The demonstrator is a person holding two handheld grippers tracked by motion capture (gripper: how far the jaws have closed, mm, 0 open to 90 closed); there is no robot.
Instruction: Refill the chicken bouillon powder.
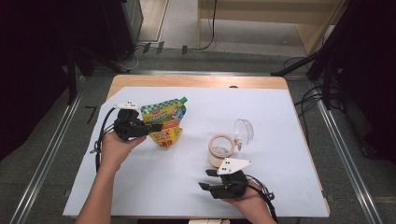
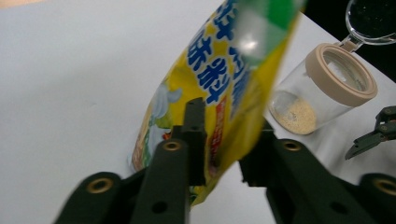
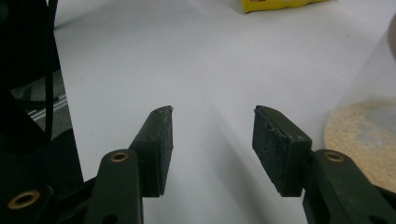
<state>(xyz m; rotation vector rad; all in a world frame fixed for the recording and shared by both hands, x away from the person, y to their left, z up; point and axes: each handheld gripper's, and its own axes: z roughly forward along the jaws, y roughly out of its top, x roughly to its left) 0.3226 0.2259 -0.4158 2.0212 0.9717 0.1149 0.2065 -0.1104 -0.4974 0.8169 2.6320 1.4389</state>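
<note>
A yellow spouted pouch (image 1: 166, 122) with a green cap and a green chequered top is tilted over the left half of the white sheet. My left gripper (image 1: 156, 127) comes in from its left, and its jaws are shut on the pouch's lower half (image 2: 219, 84), one pad on each face. A clear jar (image 1: 220, 150) with a beige rim lies right of centre, its clear flip lid (image 1: 243, 130) hanging open. A little pale powder sits in the jar (image 2: 322, 88). My right gripper (image 1: 208, 179) rests just in front of the jar, open with nothing between its pads (image 3: 212, 135).
A white sheet (image 1: 187, 191) covers the wooden table (image 1: 196, 81). Metal rails run along the floor on both sides. Cables and dark stands crowd the floor beyond the far edge. The jar's base (image 3: 369, 135) lies close beside my right gripper's right jaw.
</note>
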